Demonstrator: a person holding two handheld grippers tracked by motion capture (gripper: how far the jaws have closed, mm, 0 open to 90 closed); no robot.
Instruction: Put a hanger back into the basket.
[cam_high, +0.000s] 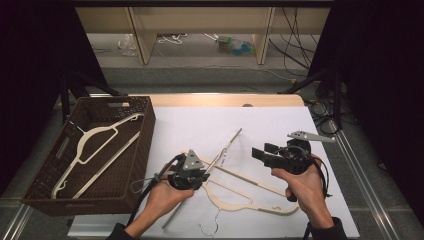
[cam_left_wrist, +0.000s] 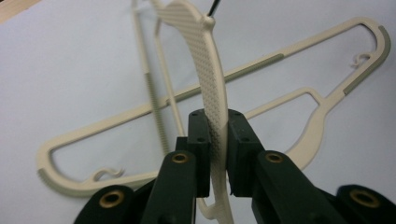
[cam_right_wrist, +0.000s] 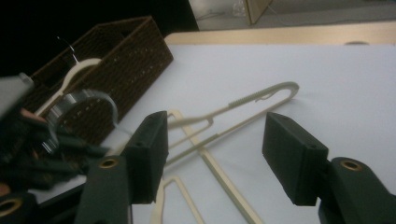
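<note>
My left gripper (cam_high: 197, 176) (cam_left_wrist: 217, 121) is shut on the ribbed shoulder of a cream hanger (cam_left_wrist: 205, 60) and holds it tilted above the white table; its thin bar (cam_high: 227, 145) runs up to the right. A second cream hanger (cam_high: 250, 200) (cam_left_wrist: 280, 60) lies flat on the table beneath it, crossing it. My right gripper (cam_high: 260, 152) (cam_right_wrist: 215, 149) hovers to the right of both with its jaws wide apart, pointing left, nothing between them. In the right gripper view the hangers (cam_right_wrist: 261, 100) lie beyond the jaws.
A brown woven basket (cam_high: 150, 130) (cam_right_wrist: 126, 51) stands at the table's left with another cream hanger (cam_high: 95, 145) (cam_right_wrist: 74, 74) lying in it. The white table sheet (cam_high: 280, 120) stretches bare behind the hangers. Beyond the far edge are shelf legs and cables on the floor.
</note>
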